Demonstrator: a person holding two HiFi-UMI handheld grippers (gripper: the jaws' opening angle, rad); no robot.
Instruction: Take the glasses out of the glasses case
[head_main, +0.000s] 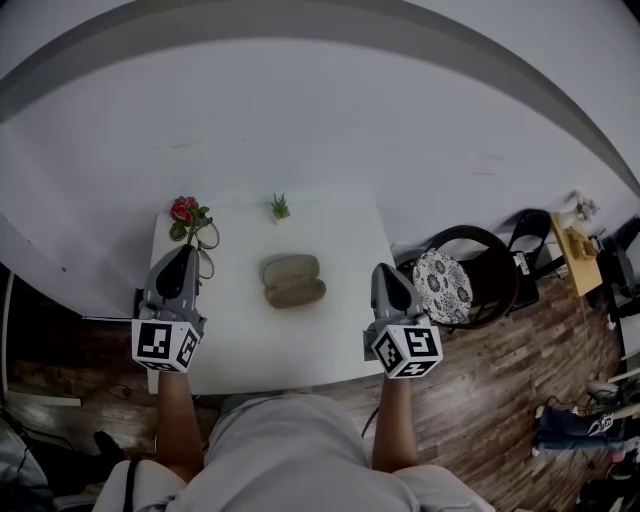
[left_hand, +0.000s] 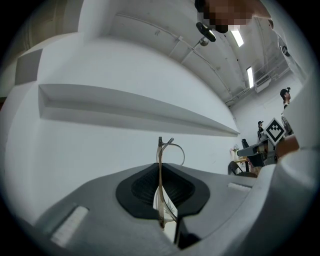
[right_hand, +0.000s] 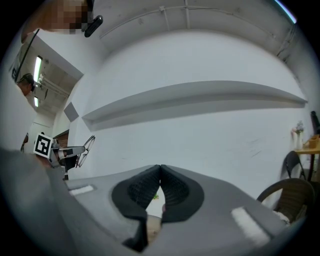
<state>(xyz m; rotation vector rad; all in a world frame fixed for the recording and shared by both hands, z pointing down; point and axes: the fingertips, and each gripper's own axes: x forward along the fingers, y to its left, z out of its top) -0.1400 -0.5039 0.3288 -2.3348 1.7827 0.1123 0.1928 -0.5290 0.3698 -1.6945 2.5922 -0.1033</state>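
Observation:
An open, olive-grey glasses case (head_main: 293, 281) lies mid-table on the white table (head_main: 250, 345), and it looks empty. My left gripper (head_main: 186, 253) hovers over the table's left edge, shut on thin wire-framed glasses (left_hand: 160, 172); in the left gripper view the frame stands edge-on between the pads and juts past the tips. The glasses (head_main: 206, 258) hang just beyond the jaws in the head view. My right gripper (head_main: 384, 272) is at the table's right edge, shut with nothing in it, pads touching (right_hand: 160, 172). The right gripper view also catches the left gripper (right_hand: 64, 150) and the glasses (right_hand: 88, 146).
A red flower (head_main: 183, 210) stands at the table's far left corner and a small green plant (head_main: 280, 207) at the far edge. A dark chair with a patterned cushion (head_main: 442, 285) is right of the table. A white wall rises behind.

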